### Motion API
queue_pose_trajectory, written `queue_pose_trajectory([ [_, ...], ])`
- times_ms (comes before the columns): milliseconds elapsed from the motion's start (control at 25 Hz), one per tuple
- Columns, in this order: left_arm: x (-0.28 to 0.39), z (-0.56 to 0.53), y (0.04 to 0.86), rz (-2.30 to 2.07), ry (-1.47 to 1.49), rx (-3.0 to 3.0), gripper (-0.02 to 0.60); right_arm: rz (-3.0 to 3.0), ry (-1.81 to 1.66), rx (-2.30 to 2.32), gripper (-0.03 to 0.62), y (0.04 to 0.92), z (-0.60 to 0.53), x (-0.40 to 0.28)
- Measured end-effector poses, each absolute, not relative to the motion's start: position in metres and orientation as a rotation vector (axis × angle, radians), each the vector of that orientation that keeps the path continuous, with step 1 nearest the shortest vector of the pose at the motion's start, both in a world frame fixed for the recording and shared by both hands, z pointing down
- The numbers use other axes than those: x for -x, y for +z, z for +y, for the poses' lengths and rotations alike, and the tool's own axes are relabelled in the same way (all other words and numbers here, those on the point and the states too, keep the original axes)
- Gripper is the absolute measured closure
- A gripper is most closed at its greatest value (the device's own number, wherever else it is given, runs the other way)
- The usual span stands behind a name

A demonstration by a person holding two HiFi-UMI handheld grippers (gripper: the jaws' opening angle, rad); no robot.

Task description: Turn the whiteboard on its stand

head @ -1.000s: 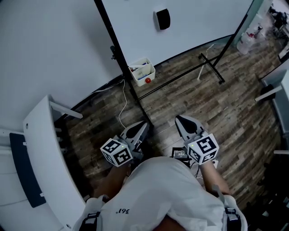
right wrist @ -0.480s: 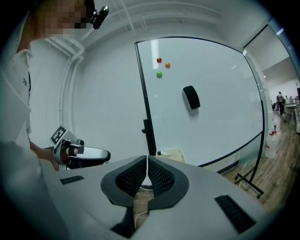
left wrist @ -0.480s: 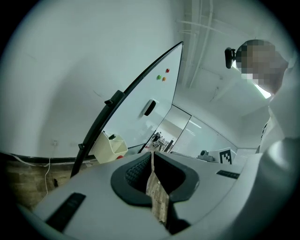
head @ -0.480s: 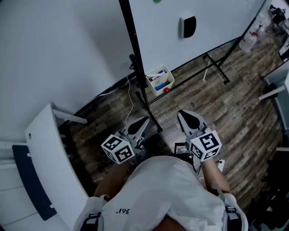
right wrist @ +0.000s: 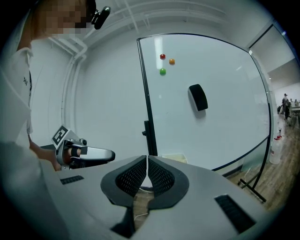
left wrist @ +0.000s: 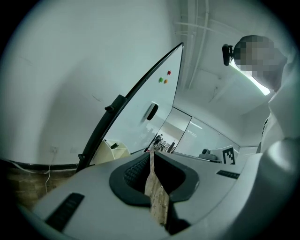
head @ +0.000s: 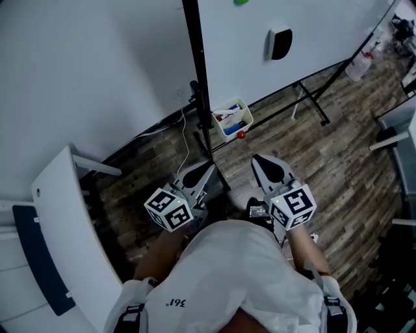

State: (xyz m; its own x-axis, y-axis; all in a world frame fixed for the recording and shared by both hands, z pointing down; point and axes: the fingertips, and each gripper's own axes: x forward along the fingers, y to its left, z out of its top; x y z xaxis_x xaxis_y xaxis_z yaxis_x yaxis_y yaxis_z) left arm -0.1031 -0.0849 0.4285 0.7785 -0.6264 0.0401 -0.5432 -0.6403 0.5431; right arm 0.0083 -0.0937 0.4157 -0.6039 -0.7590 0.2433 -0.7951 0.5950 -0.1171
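Note:
The whiteboard (head: 305,26) stands on a black stand (head: 197,78) ahead of me, with a black eraser (head: 279,43) stuck to its face and a green magnet (head: 241,2) above. The right gripper view shows the board (right wrist: 220,108) face-on, its left post (right wrist: 146,103), the eraser (right wrist: 198,97) and three coloured magnets (right wrist: 162,71). In the left gripper view the board (left wrist: 157,101) appears nearly edge-on. My left gripper (head: 198,174) is shut and empty, just short of the post's foot. My right gripper (head: 261,162) is also shut and empty, to the right of the post.
A white tray (head: 232,119) of markers hangs low on the stand, with a red ball (head: 241,134) under it. The stand's feet (head: 311,101) spread over the wooden floor. A white cable (head: 187,153) trails below the post. A white curved desk (head: 62,214) stands left, a bottle (head: 359,62) far right.
Both grippers have come forward towards the stand. The post and tray now lie closer and further right in the head view. Both pairs of jaws stay shut.

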Motion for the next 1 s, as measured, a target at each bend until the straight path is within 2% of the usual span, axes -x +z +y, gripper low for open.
queue_pose_trajectory([
  [480,0.088,-0.098,0.42,-0.937,-0.232,-2.42,0.561,-2.677,0.288,-1.226,0.566,0.41,-0.11,-0.023],
  [1000,0.121,-0.172,0.354,-1.163,-0.27,-2.566,0.543,-2.74,0.029,-1.179,0.566,0.354,-0.168,0.0],
])
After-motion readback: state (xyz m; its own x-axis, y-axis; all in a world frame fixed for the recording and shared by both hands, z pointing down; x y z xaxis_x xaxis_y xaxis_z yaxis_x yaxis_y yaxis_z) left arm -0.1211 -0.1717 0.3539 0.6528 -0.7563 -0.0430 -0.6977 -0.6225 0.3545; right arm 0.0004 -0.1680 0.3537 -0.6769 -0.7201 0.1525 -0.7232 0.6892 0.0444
